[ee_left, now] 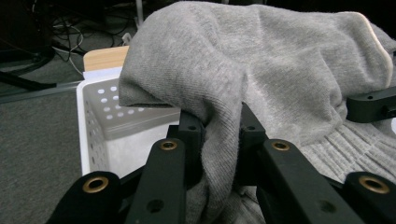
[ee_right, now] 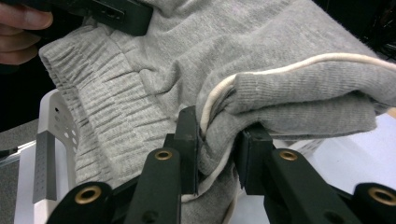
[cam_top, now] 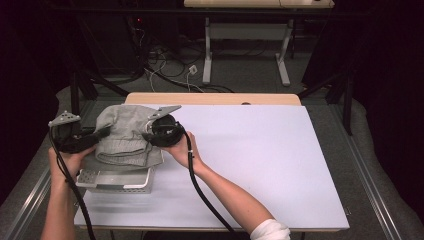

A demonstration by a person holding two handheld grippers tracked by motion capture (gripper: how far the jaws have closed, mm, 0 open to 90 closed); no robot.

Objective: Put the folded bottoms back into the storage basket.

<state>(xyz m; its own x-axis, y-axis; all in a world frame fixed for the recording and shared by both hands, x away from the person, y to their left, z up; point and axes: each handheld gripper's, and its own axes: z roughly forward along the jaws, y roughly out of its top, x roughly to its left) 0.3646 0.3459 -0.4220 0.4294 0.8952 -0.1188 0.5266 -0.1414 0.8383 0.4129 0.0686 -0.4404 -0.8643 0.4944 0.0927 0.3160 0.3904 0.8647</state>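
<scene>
- Closest in, two forearms come up from the bottom edge of the high view, each hand wrapped around a gripper with a black cable trailing back toward the person.
- The left gripper point(cam_top: 102, 133) has its jaws clamped on a fold of the grey garment point(cam_top: 125, 137) — in the left gripper view you can see the knit squeezed tight between the two black jaws.
- Same deal on the right gripper point(cam_top: 146, 135): jaws pinched shut on a bunched bit of the garment, right where a cream-coloured trim line point(ee_right: 261, 72) runs along the edge.
- So the garment is held up between the two grippers, sagging in the middle, at the left end of the table. Its ribbed hem hangs down on the near side.
- Right under it sits a white perforated basket point(cam_top: 117, 181) — the fabric drapes over the basket's far part, and the near rim pokes out in front. From the left gripper view the basket looks open underneath the cloth; can't tell if the garment touches the bottom.
- All of this is on a white sheet point(cam_top: 250, 155) covering the table, with a strip of wooden edge showing at the back.
- Further off: grey floor, a tangle of cables point(cam_top: 167, 62), and the white legs of another desk point(cam_top: 207, 55).
</scene>
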